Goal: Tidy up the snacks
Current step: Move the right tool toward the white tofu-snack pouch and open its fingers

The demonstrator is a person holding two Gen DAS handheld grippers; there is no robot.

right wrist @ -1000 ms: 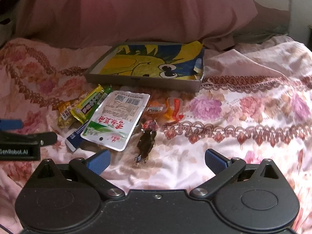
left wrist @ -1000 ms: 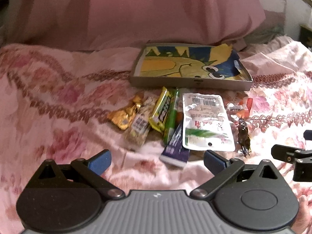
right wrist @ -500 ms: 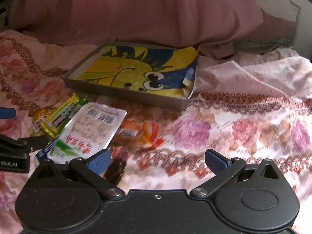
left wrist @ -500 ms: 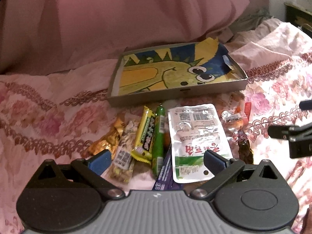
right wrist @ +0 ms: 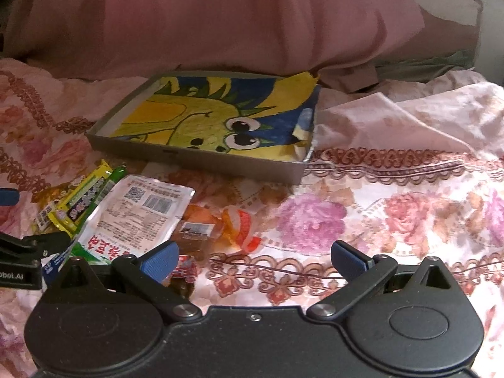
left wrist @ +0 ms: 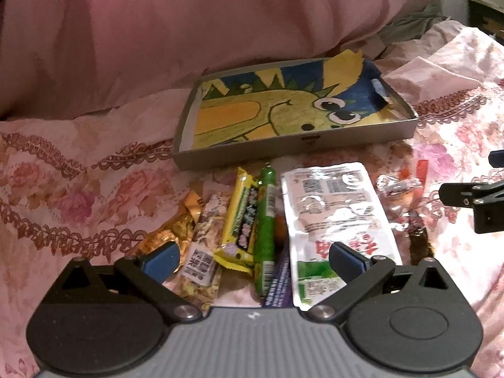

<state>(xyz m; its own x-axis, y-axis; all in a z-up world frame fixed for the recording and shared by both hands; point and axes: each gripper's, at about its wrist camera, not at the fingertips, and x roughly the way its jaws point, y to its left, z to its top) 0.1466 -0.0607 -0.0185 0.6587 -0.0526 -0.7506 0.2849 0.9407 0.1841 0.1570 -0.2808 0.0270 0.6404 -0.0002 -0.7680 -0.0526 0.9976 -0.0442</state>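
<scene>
A pile of snacks lies on the floral bedspread in front of a shallow grey tray (left wrist: 362, 134) (right wrist: 195, 157) lined with a yellow cartoon drawing. In the pile are a white pouch (left wrist: 334, 214) (right wrist: 138, 214), a green stick (left wrist: 266, 220), a yellow bar (left wrist: 241, 217) (right wrist: 82, 201), a clear nut pack (left wrist: 204, 242), a gold wrapper (left wrist: 176, 233) and small orange candies (right wrist: 220, 223). My left gripper (left wrist: 253, 260) is open just above the near end of the pile, holding nothing. My right gripper (right wrist: 253, 260) is open over the bedspread, right of the candies.
A big pink cushion (left wrist: 189, 31) (right wrist: 204, 15) rises behind the tray. A folded pale cloth (right wrist: 393, 116) lies to the tray's right. The right gripper's black finger (left wrist: 466, 195) shows at the right edge of the left wrist view.
Both grippers have moved forward toward the snack pile and tray, which now look larger and nearer. The left gripper now reaches over the pile's near end. Both stay open.
</scene>
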